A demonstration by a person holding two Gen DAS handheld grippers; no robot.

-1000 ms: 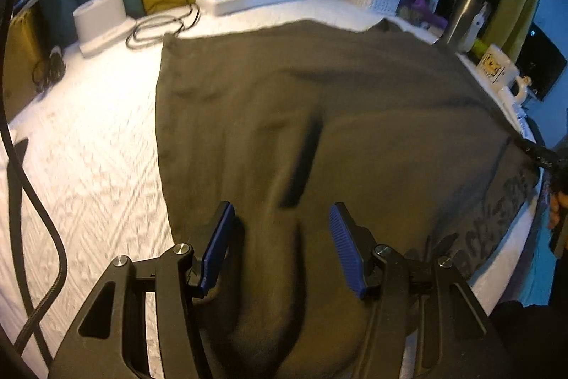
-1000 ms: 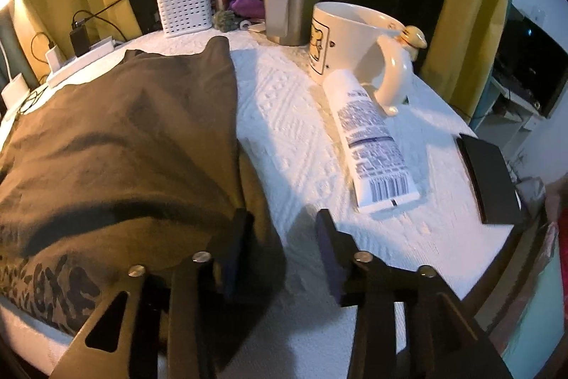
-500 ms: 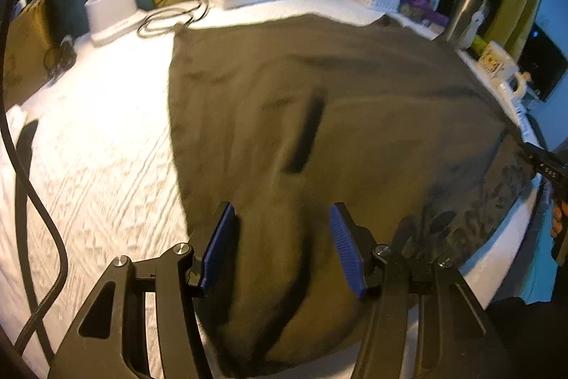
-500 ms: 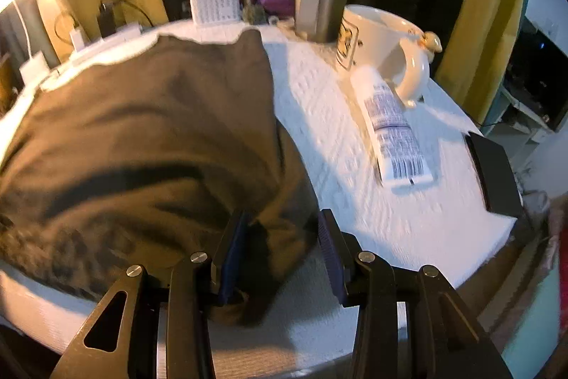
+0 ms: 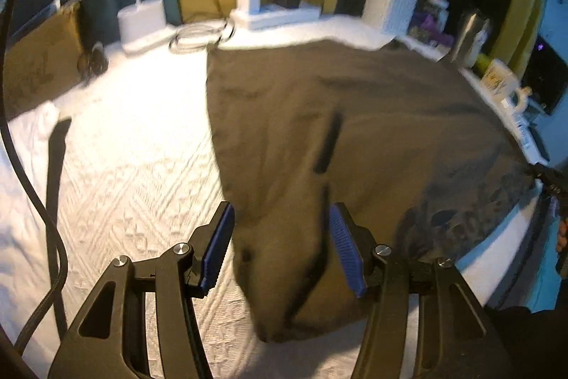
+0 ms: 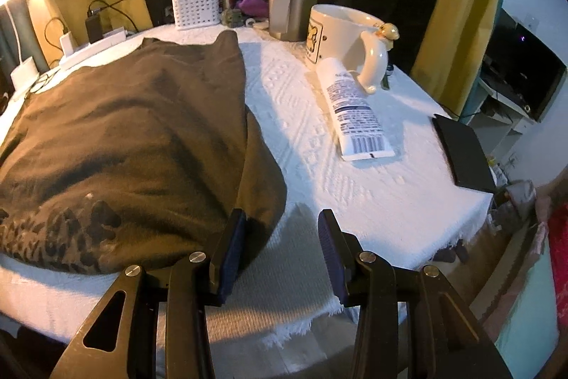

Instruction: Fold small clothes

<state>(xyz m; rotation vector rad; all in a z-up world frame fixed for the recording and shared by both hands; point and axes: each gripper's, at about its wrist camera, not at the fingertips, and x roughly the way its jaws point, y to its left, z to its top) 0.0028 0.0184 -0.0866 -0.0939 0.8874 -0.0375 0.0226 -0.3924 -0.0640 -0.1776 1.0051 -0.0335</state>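
The left gripper hangs with its jaws apart over the near corner of the dark olive garment, which lies spread on the white textured tablecloth. The right gripper, jaws also apart and holding nothing, sits at the garment's right edge, with 1 white tube and 1 cream mug farther right.

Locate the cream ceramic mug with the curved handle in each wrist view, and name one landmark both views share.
Left wrist view: the cream ceramic mug sits small at the far right edge, past the dark olive garment.
Right wrist view: the mug stands large at upper centre-right, with a white tube lying in front of it.
Shared landmark: the white perforated basket at the table's back edge.
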